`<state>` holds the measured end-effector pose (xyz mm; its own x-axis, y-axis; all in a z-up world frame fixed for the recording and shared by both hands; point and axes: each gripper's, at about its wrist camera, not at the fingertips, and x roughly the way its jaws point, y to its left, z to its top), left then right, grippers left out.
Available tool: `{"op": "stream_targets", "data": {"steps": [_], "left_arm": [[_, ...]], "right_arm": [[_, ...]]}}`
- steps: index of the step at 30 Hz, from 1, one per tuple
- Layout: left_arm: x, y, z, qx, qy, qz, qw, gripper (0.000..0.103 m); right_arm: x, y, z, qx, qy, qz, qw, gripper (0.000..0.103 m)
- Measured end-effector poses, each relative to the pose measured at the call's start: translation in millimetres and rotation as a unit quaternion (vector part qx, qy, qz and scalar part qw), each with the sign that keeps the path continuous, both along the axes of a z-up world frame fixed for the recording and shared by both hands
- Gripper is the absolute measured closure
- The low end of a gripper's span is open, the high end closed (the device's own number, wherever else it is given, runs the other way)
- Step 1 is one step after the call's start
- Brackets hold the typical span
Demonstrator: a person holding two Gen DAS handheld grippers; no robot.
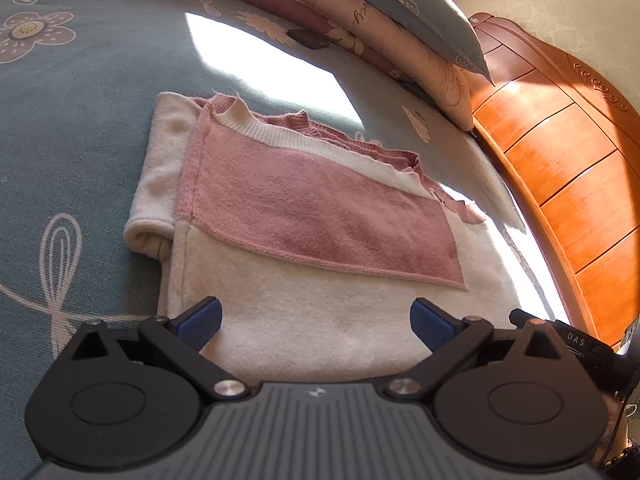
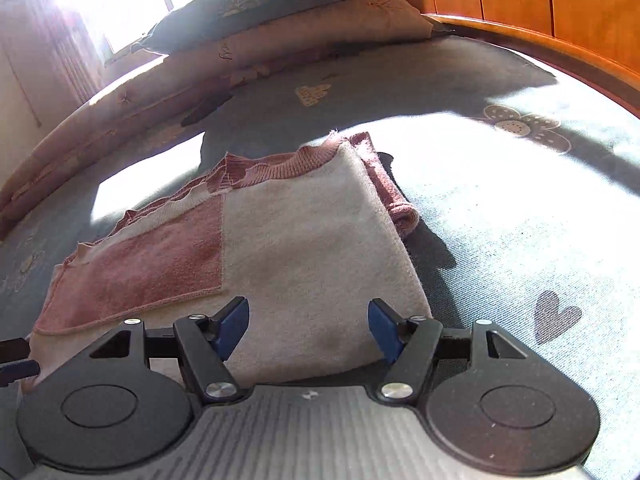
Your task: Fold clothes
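Pink-and-cream sweater (image 1: 304,216) lies folded into a compact rectangle on the bed (image 1: 80,128), well in from the wooden headboard (image 1: 568,168), sleeves tucked under so the bundle stays flat. My left gripper (image 1: 316,322) hangs over the sweater's near edge, tilted downward, fingers apart, nothing between them. My right gripper (image 2: 308,326) points down at the near right corner, fingers also apart, clamped on nothing. Pillows (image 2: 280,12) stacked at the bed's far edge. Fold looks nearly finished.
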<state>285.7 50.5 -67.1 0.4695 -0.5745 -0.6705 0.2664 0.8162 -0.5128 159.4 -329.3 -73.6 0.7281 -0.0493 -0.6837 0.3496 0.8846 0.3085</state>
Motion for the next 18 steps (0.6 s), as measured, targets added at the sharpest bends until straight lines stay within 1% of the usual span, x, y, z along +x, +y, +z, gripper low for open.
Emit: {"op": "stream_targets", "data": {"steps": [2, 4, 7, 10, 14, 17, 18], "left_arm": [[0.0, -0.5, -0.5, 0.001, 0.001, -0.003, 1.0000, 0.003], [-0.3, -2.2, -0.1, 0.006, 0.000, -0.004, 1.0000, 0.003], [-1.9, -3.9, 1.2, 0.008, -0.004, -0.007, 0.9999, 0.003], [-3.5, -6.1, 2.1, 0.011, -0.010, -0.013, 0.9998, 0.003], [-7.1, -13.2, 0.6, 0.034, -0.019, -0.013, 0.9992, 0.003], [-13.2, -20.5, 4.5, 0.031, -0.034, -0.025, 0.9986, 0.003], [-15.0, -23.8, 5.8, 0.020, -0.043, -0.031, 0.9984, 0.003]], "right_arm": [[3.9, -7.3, -7.6, 0.016, 0.014, -0.009, 1.000, 0.032], [-2.4, -8.0, -14.2, 0.017, 0.010, -0.009, 1.000, 0.032], [-16.0, -3.4, -11.4, 0.018, 0.001, -0.018, 1.000, 0.032], [-30.1, 3.3, -4.7, 0.011, 0.007, -0.018, 1.000, 0.032], [-54.4, 11.0, 8.2, -0.015, 0.005, -0.011, 1.000, 0.030], [-74.6, 13.1, 20.3, -0.026, -0.008, 0.002, 1.000, 0.028], [-78.7, 13.2, 23.4, -0.027, -0.009, 0.006, 1.000, 0.027]]}}
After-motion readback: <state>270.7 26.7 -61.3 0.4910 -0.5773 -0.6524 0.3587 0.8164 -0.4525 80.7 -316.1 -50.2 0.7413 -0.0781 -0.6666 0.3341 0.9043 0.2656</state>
